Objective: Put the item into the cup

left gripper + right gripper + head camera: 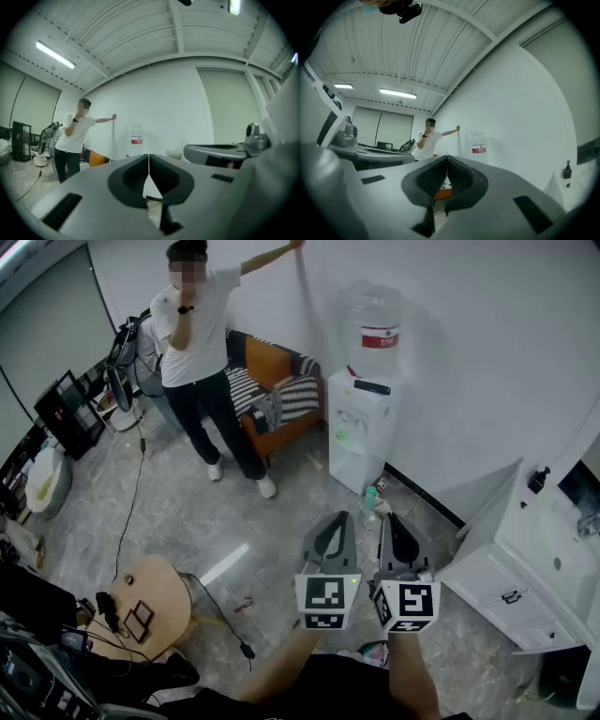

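Observation:
No cup and no loose item shows in any view. In the head view both grippers are held side by side above the floor, pointing toward the far wall. My left gripper (334,521) has its jaws pressed together with nothing between them; in its own view the tips (149,165) meet in a thin line. My right gripper (395,522) is likewise shut and empty, its ribbed pads closed (447,165). Each gripper's marker cube faces the head camera.
A person (199,343) stands by the far wall with one arm raised against it. A water dispenser (361,423) stands at the wall, an orange sofa (274,395) beside it. A round wooden table (159,601) is at lower left, a white cabinet (530,563) at right.

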A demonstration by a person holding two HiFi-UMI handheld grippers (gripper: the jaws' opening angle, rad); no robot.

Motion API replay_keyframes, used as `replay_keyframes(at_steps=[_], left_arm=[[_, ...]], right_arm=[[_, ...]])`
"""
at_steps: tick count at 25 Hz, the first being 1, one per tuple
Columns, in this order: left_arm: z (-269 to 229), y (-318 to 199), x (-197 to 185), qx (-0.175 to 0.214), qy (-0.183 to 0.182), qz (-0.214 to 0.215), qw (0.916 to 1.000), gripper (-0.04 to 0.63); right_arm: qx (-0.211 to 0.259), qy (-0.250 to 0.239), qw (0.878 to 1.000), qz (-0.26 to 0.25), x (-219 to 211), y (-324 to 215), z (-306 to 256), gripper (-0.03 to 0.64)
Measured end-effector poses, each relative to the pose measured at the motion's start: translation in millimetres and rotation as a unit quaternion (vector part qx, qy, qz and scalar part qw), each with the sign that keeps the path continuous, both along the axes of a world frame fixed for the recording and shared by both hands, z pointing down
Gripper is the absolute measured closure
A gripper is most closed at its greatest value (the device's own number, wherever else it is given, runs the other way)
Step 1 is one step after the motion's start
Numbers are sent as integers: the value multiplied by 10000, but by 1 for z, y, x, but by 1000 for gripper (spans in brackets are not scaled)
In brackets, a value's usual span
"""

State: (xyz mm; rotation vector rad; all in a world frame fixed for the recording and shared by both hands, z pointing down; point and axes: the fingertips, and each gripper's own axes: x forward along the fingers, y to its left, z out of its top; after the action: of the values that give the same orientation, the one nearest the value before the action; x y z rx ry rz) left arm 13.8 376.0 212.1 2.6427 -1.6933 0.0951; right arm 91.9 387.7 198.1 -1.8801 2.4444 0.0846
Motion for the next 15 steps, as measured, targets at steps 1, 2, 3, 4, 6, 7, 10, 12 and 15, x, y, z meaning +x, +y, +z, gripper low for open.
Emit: replay_keyframes(at_steps=[1, 2, 3, 4, 6, 7, 10, 12, 15], left_arm=[[0, 1, 1, 7, -1, 8, 10000, 581], [-1, 1, 1, 13, -2, 14, 10000, 581], [-1, 2, 1, 20, -4, 15, 10000, 581], [-1, 2, 2, 27, -7, 11, 10000, 581], [-1, 3, 2, 29, -11, -7, 10000, 581], [-1, 4, 2, 25, -11, -21, 10000, 581], [0, 4, 3, 20, -8, -62, 10000, 581], [0, 4, 6, 22, -19, -78, 10000, 581], [0, 6, 10, 20, -27, -100, 9999, 581]], right_arm=[[5, 7, 10000, 2, 0, 1, 0, 606], [11, 7, 10000, 1, 1, 1, 0, 606], [21, -7, 10000, -6, 1, 2, -1, 606], [36, -42, 10000, -19, 1, 2, -2, 606], [81, -156, 9998, -59, 3, 4, -3, 606], [97, -195, 9997, -77, 4, 4, -4, 606], [107, -210, 9997, -109, 7, 5, -3, 606], [103, -204, 9996, -134, 9, 6, -3, 606], [98, -195, 9996, -174, 13, 6, -4, 606]])
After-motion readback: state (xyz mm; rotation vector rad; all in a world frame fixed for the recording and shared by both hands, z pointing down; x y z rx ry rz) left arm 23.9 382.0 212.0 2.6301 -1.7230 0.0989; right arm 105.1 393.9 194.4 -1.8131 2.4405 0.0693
